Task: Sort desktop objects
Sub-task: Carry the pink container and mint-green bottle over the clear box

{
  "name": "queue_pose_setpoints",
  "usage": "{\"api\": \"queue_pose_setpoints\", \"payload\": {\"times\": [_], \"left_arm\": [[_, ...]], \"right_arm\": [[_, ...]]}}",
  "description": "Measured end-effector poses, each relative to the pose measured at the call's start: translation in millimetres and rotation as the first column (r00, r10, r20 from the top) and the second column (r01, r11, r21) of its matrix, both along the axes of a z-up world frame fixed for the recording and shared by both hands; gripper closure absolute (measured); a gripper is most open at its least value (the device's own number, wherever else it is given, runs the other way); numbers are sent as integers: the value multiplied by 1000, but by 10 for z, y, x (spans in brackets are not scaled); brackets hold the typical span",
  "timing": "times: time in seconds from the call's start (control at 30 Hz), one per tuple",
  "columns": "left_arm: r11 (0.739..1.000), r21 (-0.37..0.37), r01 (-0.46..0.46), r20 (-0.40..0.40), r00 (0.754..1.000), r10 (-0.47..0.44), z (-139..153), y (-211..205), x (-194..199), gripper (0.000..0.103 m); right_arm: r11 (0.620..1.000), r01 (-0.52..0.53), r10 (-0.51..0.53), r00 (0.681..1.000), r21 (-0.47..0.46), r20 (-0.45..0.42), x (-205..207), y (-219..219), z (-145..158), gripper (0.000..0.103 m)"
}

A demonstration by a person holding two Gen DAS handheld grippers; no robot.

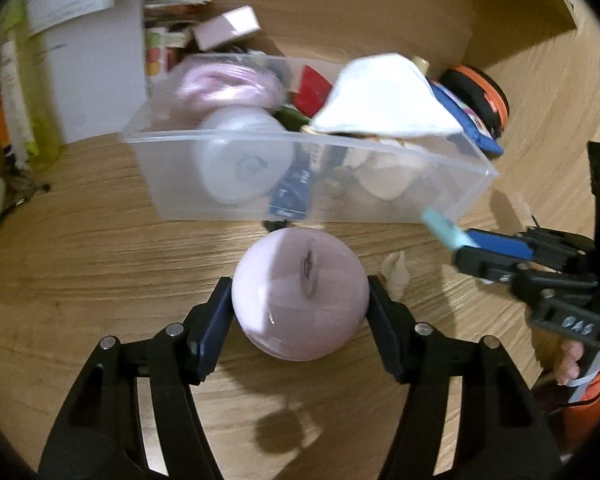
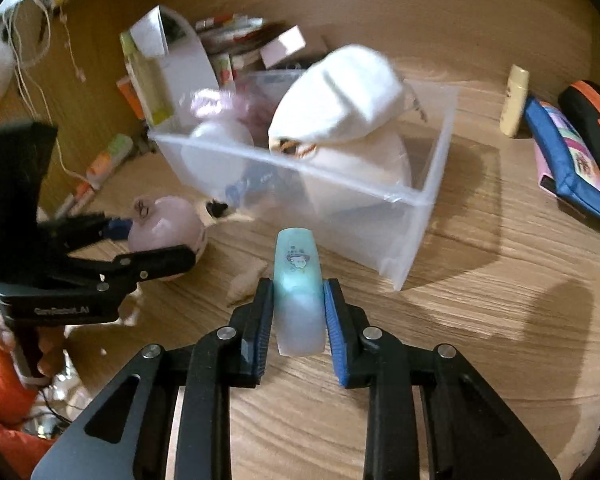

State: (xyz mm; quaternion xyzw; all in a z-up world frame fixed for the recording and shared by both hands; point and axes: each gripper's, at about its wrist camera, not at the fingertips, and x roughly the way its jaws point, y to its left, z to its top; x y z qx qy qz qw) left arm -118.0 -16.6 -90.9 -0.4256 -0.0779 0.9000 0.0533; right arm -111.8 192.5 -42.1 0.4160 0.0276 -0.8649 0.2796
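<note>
My left gripper [image 1: 300, 304] is shut on a round pink jar [image 1: 300, 296], held just above the wooden desk in front of a clear plastic bin [image 1: 380, 212]. My right gripper [image 2: 296, 312] is shut on a small teal tube with a cartoon print [image 2: 298, 280], near the bin's [image 2: 416, 200] front corner. The bin holds a white cloth pouch [image 2: 340, 96], a white bottle [image 1: 240, 164], a pink item [image 1: 228, 84] and other things. The pink jar [image 2: 164, 228] and left gripper [image 2: 152, 256] show at the left of the right wrist view; the right gripper [image 1: 456, 246] shows at the right of the left wrist view.
A white box [image 1: 92, 72], packets and a pink box [image 1: 228, 26] stand behind the bin. A blue pouch [image 2: 572, 168], a black-orange case [image 2: 592, 120] and a yellow tube [image 2: 514, 100] lie to the right. A small beige scrap [image 1: 396, 272] lies on the desk.
</note>
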Motion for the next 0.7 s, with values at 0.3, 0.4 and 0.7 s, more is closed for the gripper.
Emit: {"api": "queue_pose_setpoints", "payload": {"times": [0.3, 0.4, 0.7], "left_arm": [[998, -2, -57, -70, 996, 56, 278, -215, 146, 39], [997, -21, -79, -109, 991, 77, 407, -245, 196, 39], [994, -6, -110, -194, 975, 107, 705, -321, 149, 39]], "right_arm": [[996, 28, -38, 993, -86, -112, 173, 102, 452, 80], [997, 42, -53, 983, -64, -173, 212, 109, 555, 80], [996, 69, -79, 980, -57, -185, 55, 112, 620, 80]]}}
